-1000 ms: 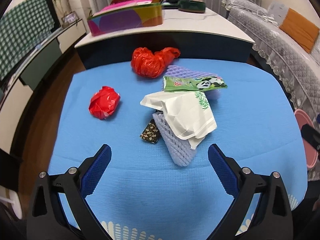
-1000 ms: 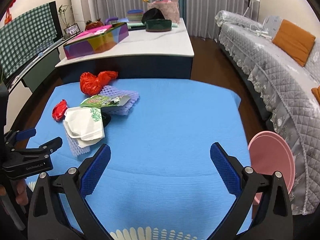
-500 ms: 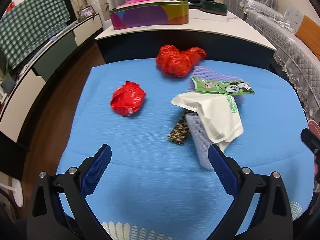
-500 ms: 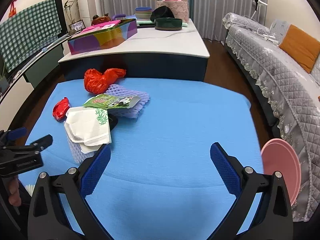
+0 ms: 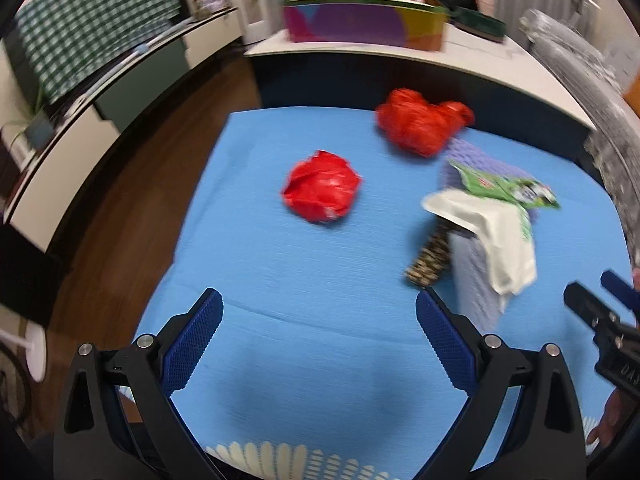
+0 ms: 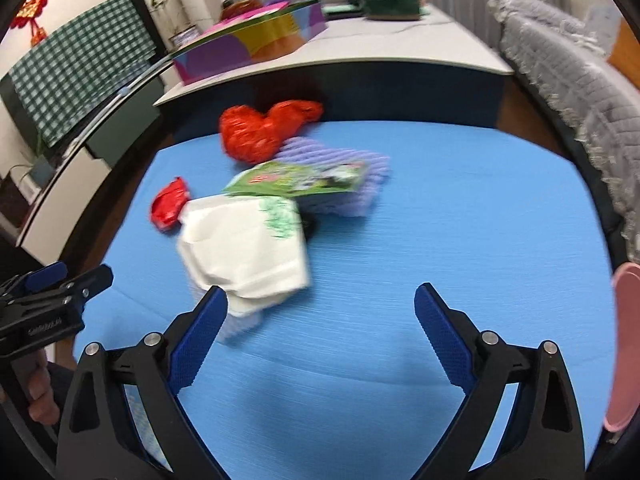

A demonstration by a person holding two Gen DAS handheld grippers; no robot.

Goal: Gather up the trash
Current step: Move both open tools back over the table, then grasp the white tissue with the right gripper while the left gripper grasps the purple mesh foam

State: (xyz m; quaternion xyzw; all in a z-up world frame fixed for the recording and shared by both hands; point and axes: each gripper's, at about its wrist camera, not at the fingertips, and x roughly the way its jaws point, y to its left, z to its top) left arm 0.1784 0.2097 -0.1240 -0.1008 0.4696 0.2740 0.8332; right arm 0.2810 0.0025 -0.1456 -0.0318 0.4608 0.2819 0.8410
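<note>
left tool [image 5: 318, 320] hangs over the blue worktop [image 5: 304, 264], wide open, nothing between its pads, touching nothing. right tool [image 6: 320, 314] is spread just as wide and holds nothing either; its left pad [image 6: 200, 332] sits in front of the near edge of the white bag [image 6: 248, 248], contact unclear through the blur.

take the white bag as the marker: a green wrapper [image 6: 296, 180] lies just behind it on purple foam netting [image 6: 340, 176], more netting pokes out under its near edge, and a dark patterned packet [image 5: 428, 256] peeks from beneath its left side. a small red wad [image 5: 320, 190] sits alone to the left of the bag, apart from it. a bigger red bag [image 5: 420, 124] rests behind the bag, touching the netting, near the worktop's far edge.
</note>
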